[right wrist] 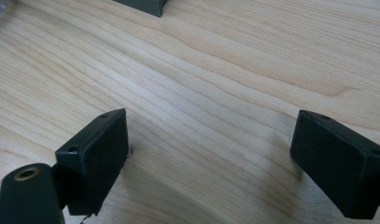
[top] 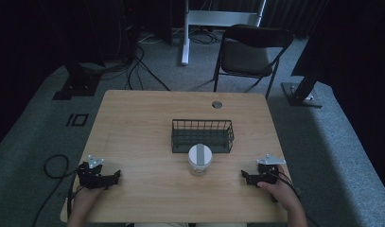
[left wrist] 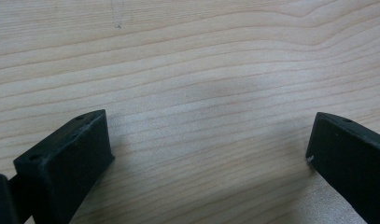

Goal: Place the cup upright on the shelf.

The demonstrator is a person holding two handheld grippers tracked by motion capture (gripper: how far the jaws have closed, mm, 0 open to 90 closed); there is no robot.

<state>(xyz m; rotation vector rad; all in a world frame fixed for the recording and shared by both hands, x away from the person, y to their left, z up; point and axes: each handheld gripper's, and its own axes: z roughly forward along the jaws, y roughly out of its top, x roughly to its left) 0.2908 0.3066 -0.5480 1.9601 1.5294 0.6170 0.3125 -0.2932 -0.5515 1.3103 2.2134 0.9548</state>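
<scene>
- High view, table (top: 133,118): light wood top, one round grommet (top: 217,104) near the far edge.
- Jar (top: 199,159): clear body, white lid, upright on the table, centre and towards the near side. It stands just in front of the wire basket; whether the two touch cannot be told.
- Wire basket (top: 202,135): black, rectangular, open top, at mid-table, just beyond the jar.
- Left gripper (top: 115,177): held in the person's left hand (top: 86,196), near left part of the table, jaws pointing right towards the centre. In the left gripper view its jaws stand wide apart over bare wood grain, nothing between them. The jar lies well apart to its right and slightly farther.
- Right gripper (top: 244,175): held in the person's right hand (top: 280,191), near right part of the table, jaws pointing left. In the right gripper view its jaws stand wide apart over bare wood, nothing between them. The jar lies to its left and slightly farther, nearer to this gripper than to the left one, not touching.
- Folding chair (top: 251,52): dark, on the grey carpet beyond the far edge of the table.
</scene>
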